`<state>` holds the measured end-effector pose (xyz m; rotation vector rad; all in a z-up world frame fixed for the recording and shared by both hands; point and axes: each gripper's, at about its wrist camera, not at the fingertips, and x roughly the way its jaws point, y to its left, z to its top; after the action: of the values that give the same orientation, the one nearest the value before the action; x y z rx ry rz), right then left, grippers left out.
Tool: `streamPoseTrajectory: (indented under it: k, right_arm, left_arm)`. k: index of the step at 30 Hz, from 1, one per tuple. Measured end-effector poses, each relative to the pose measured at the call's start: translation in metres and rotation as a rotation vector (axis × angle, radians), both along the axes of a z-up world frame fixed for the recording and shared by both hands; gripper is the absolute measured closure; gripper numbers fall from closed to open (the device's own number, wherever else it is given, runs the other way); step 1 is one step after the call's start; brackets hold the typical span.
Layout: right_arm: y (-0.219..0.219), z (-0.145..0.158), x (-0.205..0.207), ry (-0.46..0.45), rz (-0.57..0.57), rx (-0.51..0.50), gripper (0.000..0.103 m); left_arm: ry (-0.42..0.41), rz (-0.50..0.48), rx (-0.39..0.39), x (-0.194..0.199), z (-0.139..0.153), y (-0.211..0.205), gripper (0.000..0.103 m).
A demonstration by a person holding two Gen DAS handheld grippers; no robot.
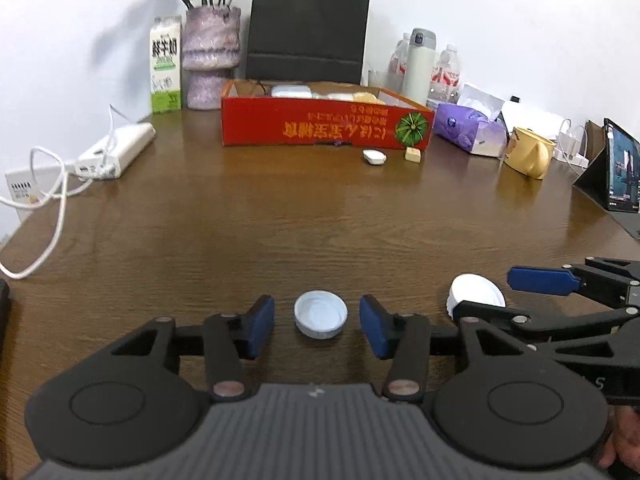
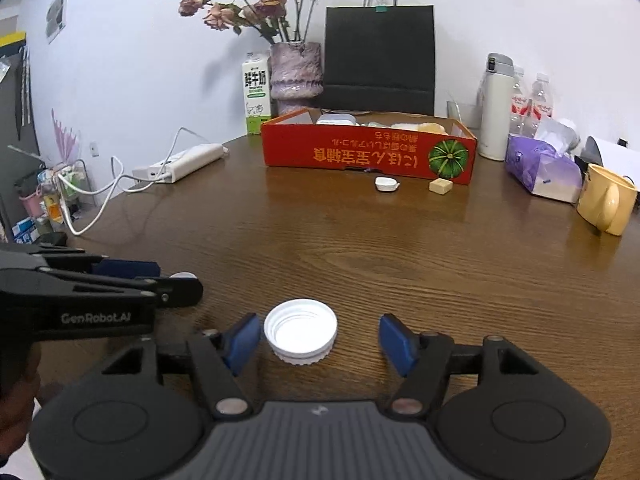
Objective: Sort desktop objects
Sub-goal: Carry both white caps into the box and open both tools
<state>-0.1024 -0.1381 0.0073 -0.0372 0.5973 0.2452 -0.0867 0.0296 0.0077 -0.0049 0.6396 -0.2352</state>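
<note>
Nearest on the wooden table (image 1: 280, 220), the left gripper (image 1: 317, 326) stands with its jaws apart around a small bluish cap (image 1: 321, 314), touching neither side. Just to its right, the right gripper (image 2: 312, 343) is also spread wide around a bigger white lid (image 2: 301, 335), which lies open side up close to the left finger. Farther back, a small white piece (image 2: 386, 184) and a cream cube (image 2: 440, 186) lie just before the red box (image 2: 368, 154), with a yellow mug (image 2: 606, 204) off to the right.
</note>
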Motion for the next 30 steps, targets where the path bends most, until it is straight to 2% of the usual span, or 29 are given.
streamPoseTrajectory:
  k: [1,2,3,6,9,12,14,15,18,19,22,24,26,28,30]
  right_arm:
    - [0.001,0.000,0.001,0.001,0.006,-0.001,0.039]
    - [0.004,-0.001,0.002,0.005,0.019,-0.003,0.048]
    - [0.006,-0.002,0.004,0.017,0.039,0.000,0.062]
    - [0.008,0.002,0.009,0.035,0.073,0.040,0.064]
    - [0.002,0.025,0.021,-0.029,0.077,0.057,0.064]
    - [-0.018,0.057,0.059,-0.112,0.053,0.049,0.064]
    - [-0.033,0.078,0.096,-0.147,0.016,0.034,0.064]
    - [-0.044,0.088,0.119,-0.149,-0.005,0.046,0.064]
    - [-0.081,0.111,0.205,-0.049,-0.029,0.184,0.064]
    - [-0.089,0.113,0.233,-0.011,-0.035,0.200,0.064]
    - [-0.099,0.108,0.306,0.078,-0.131,0.114,0.064]
    - [-0.101,0.100,0.335,0.110,-0.161,0.067,0.064]
    - [-0.100,0.089,0.357,0.150,-0.152,0.027,0.064]
    - [-0.099,0.082,0.371,0.167,-0.164,-0.003,0.062]
    - [-0.100,0.078,0.376,0.159,-0.207,-0.031,0.059]
  left_arm:
    - [-0.011,0.001,0.007,0.000,0.000,0.000,0.071]
    - [-0.019,-0.006,0.019,0.000,-0.001,-0.002,0.074]
    - [-0.025,-0.007,0.022,0.000,0.000,-0.003,0.074]
    - [-0.047,-0.009,0.000,0.006,0.010,-0.005,0.074]
    - [-0.100,-0.028,-0.034,0.029,0.036,-0.007,0.074]
    - [-0.154,-0.052,-0.047,0.081,0.068,-0.017,0.074]
    - [-0.155,-0.068,-0.047,0.132,0.088,-0.029,0.074]
    - [-0.138,-0.071,-0.065,0.158,0.096,-0.034,0.074]
    - [-0.026,-0.088,-0.107,0.246,0.105,-0.050,0.074]
    - [0.012,-0.089,-0.107,0.271,0.103,-0.057,0.074]
    - [0.125,-0.093,-0.121,0.332,0.088,-0.077,0.074]
    - [0.158,-0.136,-0.114,0.351,0.074,-0.088,0.074]
    - [0.174,-0.134,-0.096,0.370,0.063,-0.100,0.074]
    - [0.220,-0.141,-0.112,0.387,0.055,-0.108,0.069]
    - [0.245,-0.116,-0.109,0.401,0.053,-0.109,0.043]
